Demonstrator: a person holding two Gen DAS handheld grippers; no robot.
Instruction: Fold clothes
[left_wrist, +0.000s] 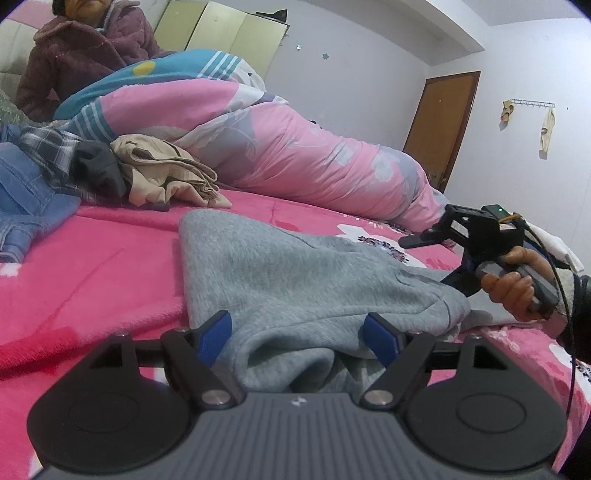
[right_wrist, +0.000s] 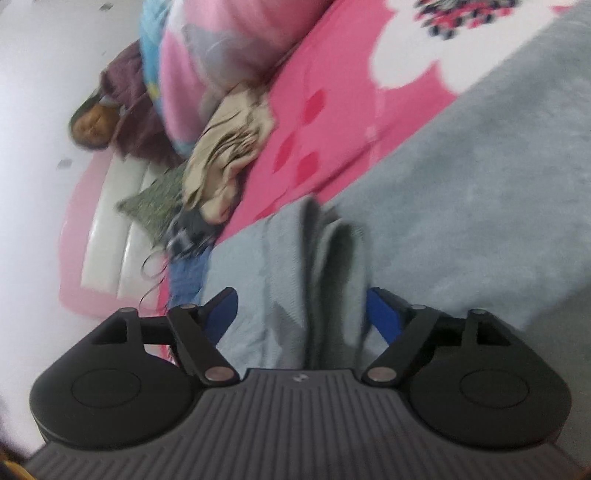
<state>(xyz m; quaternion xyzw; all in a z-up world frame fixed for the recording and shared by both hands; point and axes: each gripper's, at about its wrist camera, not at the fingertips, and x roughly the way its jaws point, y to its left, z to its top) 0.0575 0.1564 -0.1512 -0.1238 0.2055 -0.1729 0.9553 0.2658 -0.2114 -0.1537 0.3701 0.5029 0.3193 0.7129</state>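
On the pink fleece bed cover, from left I see blue jeans, a beige crumpled garment, then the grey knit sweatshirt bunched between both grippers' wide fingers, unpinched; a rolled pink quilt lies behind.

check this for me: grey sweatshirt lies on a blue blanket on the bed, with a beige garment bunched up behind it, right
One thing is off: the blanket under the grey sweatshirt is bright pink with a white flower print, not blue. The left wrist view shows it plainly. The rest holds: the sweatshirt lies on the bed and a beige garment is bunched up behind it.
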